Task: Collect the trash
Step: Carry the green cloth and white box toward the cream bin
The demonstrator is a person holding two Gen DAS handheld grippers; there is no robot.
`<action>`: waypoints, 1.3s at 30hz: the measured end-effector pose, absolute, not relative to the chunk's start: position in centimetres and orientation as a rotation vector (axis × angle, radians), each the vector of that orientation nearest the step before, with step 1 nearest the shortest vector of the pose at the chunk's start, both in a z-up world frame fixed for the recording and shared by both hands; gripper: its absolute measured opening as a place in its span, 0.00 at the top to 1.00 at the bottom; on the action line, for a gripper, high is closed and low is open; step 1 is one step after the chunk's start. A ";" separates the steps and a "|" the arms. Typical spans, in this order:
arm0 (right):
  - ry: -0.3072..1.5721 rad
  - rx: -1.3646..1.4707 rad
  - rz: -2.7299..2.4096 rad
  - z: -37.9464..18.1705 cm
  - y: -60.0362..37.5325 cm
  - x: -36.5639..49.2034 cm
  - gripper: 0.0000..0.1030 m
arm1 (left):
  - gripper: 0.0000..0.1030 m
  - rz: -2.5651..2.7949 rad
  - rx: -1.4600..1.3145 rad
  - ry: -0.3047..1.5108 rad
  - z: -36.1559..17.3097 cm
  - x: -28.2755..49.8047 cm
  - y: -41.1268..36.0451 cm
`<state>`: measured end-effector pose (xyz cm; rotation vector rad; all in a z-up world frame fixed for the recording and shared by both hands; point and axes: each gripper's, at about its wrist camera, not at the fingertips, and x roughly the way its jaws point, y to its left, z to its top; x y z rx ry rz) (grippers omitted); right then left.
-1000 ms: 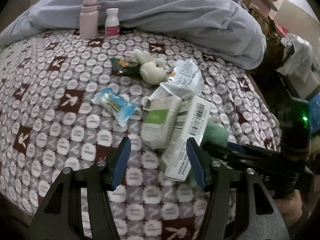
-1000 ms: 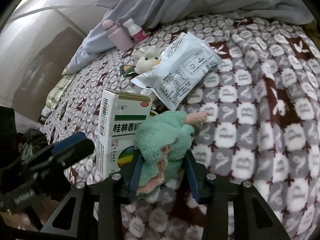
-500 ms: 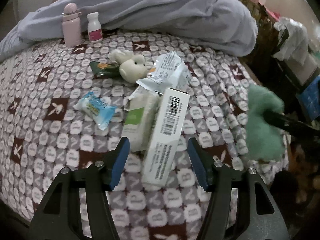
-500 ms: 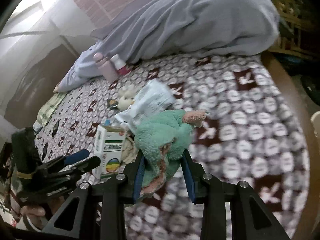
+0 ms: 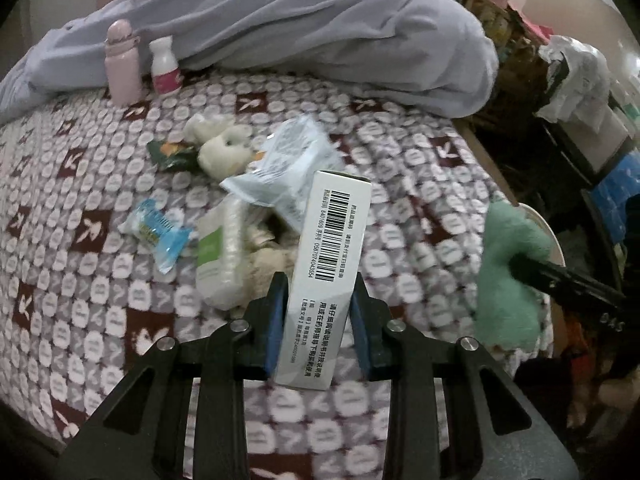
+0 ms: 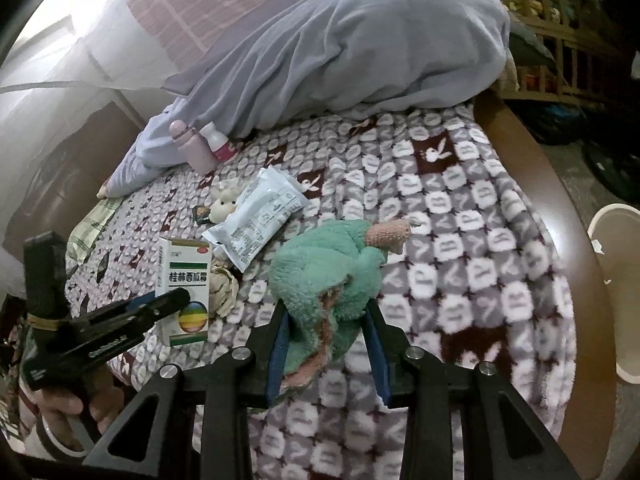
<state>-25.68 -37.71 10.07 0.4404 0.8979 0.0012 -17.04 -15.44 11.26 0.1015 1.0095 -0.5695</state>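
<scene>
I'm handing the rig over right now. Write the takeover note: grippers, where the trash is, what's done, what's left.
Left gripper: jaws have just been closing and now clamp the white cardboard medicine box with the barcode, raised over the patterned blanket.
Right gripper: shut on the green plush toy, held above the blanket near the bed's edge.
On the blanket: blue-and-white wrapper, large white plastic pouch, green-labelled white packet, dark green wrapper, cream plush toy.
A cream bin stands beside the bed.
Done: two items gripped. Left: drop the box, collect the remaining wrappers.
</scene>
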 end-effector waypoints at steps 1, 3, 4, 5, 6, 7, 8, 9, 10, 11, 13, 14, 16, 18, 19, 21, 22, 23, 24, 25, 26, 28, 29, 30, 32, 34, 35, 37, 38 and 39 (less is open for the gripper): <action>0.898 0.441 0.000 10.1 -37.8 -25.8 0.66 | 0.73 -0.573 0.104 1.005 11.5 -17.2 -15.8; 0.897 0.438 -0.005 10.2 -38.2 -26.1 0.66 | 0.73 -0.579 0.113 0.997 11.9 -17.5 -16.7; 0.894 0.439 -0.008 10.3 -38.3 -26.3 0.66 | 0.73 -0.583 0.119 0.993 12.1 -17.8 -17.3; 0.892 0.439 -0.011 10.4 -38.5 -26.5 0.66 | 0.73 -0.585 0.121 0.991 12.2 -17.8 -17.6; 0.889 0.441 -0.014 10.5 -38.8 -26.8 0.66 | 0.73 -0.588 0.125 0.988 12.3 -18.1 -18.0; 0.886 0.442 -0.017 10.6 -39.0 -26.9 0.67 | 0.73 -0.596 0.131 0.986 12.4 -18.3 -18.6; 0.884 0.443 -0.021 10.6 -39.3 -27.1 0.66 | 0.73 -0.598 0.134 0.985 12.5 -18.4 -18.9; 0.883 0.445 -0.026 10.7 -39.5 -27.3 0.66 | 0.73 -0.604 0.142 0.981 12.6 -18.6 -19.5; 0.881 0.446 -0.030 10.7 -39.8 -27.5 0.66 | 0.73 -0.606 0.149 0.977 12.6 -18.7 -19.9; 0.880 0.447 -0.034 10.8 -40.0 -27.6 0.66 | 0.73 -0.608 0.155 0.973 12.7 -18.9 -20.2; 0.880 0.448 -0.043 10.8 -40.6 -27.9 0.66 | 0.73 -0.614 0.168 0.966 12.8 -19.2 -21.1; 0.880 0.449 -0.046 10.7 -40.8 -28.0 0.66 | 0.73 -0.617 0.171 0.965 12.9 -19.2 -21.4; 0.881 0.451 -0.052 10.7 -41.2 -28.2 0.66 | 0.73 -0.620 0.178 0.963 12.9 -19.4 -22.1; 0.882 0.449 -0.059 10.7 -41.7 -28.5 0.66 | 0.73 -0.619 0.184 0.961 12.9 -19.5 -22.6; 0.881 0.449 -0.062 10.7 -41.8 -28.6 0.66 | 0.73 -0.619 0.190 0.962 12.9 -19.6 -23.0; 0.879 0.451 -0.068 10.7 -42.2 -28.8 0.66 | 0.73 -0.623 0.198 0.960 12.8 -19.6 -23.5; 0.877 0.453 -0.071 10.7 -42.4 -28.9 0.66 | 0.73 -0.624 0.203 0.958 12.8 -19.7 -23.7; 0.875 0.454 -0.076 10.8 -42.6 -29.0 0.66 | 0.73 -0.625 0.207 0.956 12.8 -19.7 -23.8; 0.874 0.454 -0.079 10.8 -42.8 -29.1 0.66 | 0.73 -0.627 0.212 0.953 12.8 -19.8 -24.1; 0.873 0.453 -0.082 10.8 -42.9 -29.2 0.66 | 0.73 -0.629 0.217 0.950 12.8 -19.9 -24.4; 0.872 0.451 -0.086 10.8 -43.1 -29.3 0.66 | 0.73 -0.630 0.219 0.949 12.8 -19.9 -24.5; 0.871 0.448 -0.095 10.9 -43.4 -29.5 0.66 | 0.73 -0.633 0.228 0.943 12.9 -20.0 -25.1; 0.870 0.448 -0.100 10.9 -43.6 -29.6 0.66 | 0.73 -0.633 0.231 0.941 12.9 -20.1 -25.3; 0.869 0.451 -0.105 10.9 -43.9 -29.7 0.66 | 0.73 -0.634 0.234 0.939 12.9 -20.2 -25.5; 0.867 0.454 -0.114 10.9 -44.4 -29.9 0.66 | 0.73 -0.640 0.239 0.937 12.9 -20.3 -26.0; 0.865 0.454 -0.128 11.0 -44.9 -30.2 0.66 | 0.73 -0.645 0.248 0.932 12.9 -20.5 -26.5; 0.863 0.454 -0.134 11.0 -45.2 -30.4 0.66 | 0.73 -0.647 0.253 0.929 12.8 -20.6 -26.8; 0.862 0.455 -0.147 11.0 -45.9 -30.7 0.66 | 0.73 -0.657 0.265 0.926 12.7 -20.8 -27.6; 0.861 0.457 -0.154 11.0 -46.2 -30.9 0.66 | 0.73 -0.660 0.267 0.926 12.7 -20.9 -27.8; 0.859 0.459 -0.164 11.1 -46.6 -31.1 0.66 | 0.73 -0.667 0.273 0.925 12.6 -21.0 -28.3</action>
